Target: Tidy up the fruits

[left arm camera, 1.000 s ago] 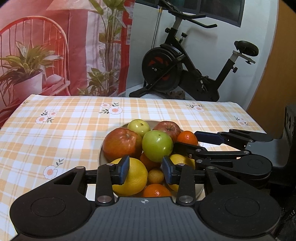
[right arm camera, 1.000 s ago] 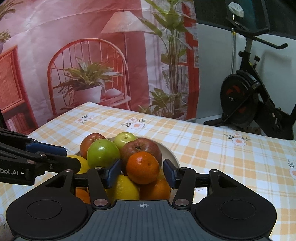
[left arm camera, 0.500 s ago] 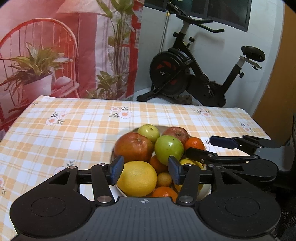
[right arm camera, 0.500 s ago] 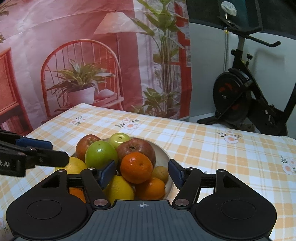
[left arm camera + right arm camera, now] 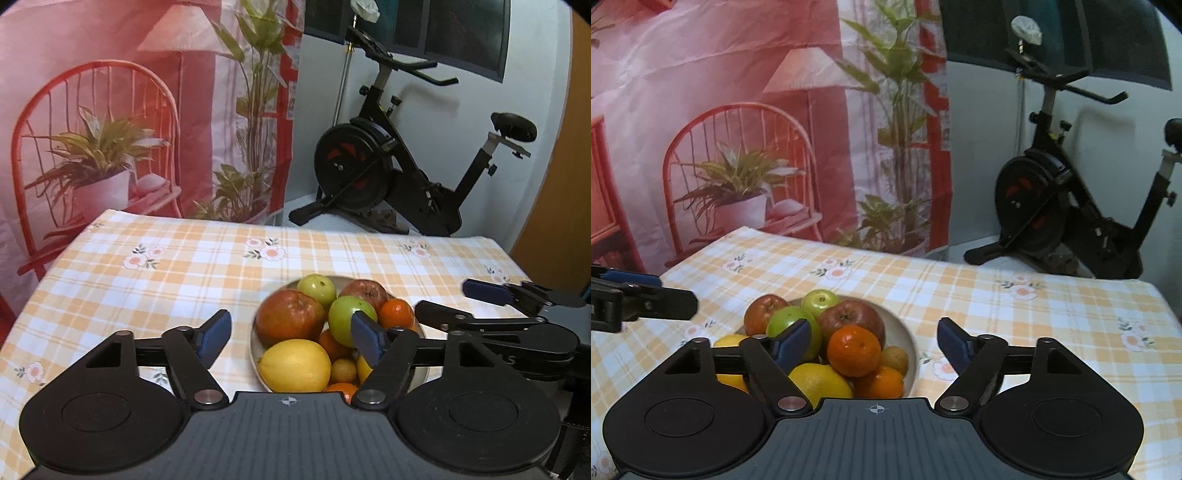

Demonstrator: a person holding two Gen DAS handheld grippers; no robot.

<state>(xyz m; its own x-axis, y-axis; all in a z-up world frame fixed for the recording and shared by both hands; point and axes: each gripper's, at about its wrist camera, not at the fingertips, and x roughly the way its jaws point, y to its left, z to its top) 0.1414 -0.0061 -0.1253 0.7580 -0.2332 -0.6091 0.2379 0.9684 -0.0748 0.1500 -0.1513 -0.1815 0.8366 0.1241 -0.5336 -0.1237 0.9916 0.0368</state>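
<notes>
From the left wrist, the left hand-held gripper [image 5: 291, 338] has its jaws apart and opening, with nothing pressed between the pads. The bowl [image 5: 421, 373] of fruit sits on the checked worktop [image 5: 147, 280] just beyond and below the fingertips: a yellow lemon [image 5: 294, 365] lies nearest, between the two fingers in this view, with a red apple [image 5: 290, 317] behind it and a green apple [image 5: 345, 317] partly hidden by the right finger. The right hand-held gripper [image 5: 448, 301] reaches in from the right edge, beside the bowl's far side. From the right wrist, that gripper's jaws are also apart and opening, empty; a mandarin [image 5: 854, 350] sits on top of the pile, framed between the fingers but clear of both pads, and the bowl's pale rim [image 5: 910, 345] shows just right of it. All the fruit looks gathered in the bowl, so I judge the step to be a release and a draw-back, with the task near its end or between picks. Any next pick would call for lowering a gripper over one top fruit and closing gently, since the round pile could roll.
</notes>
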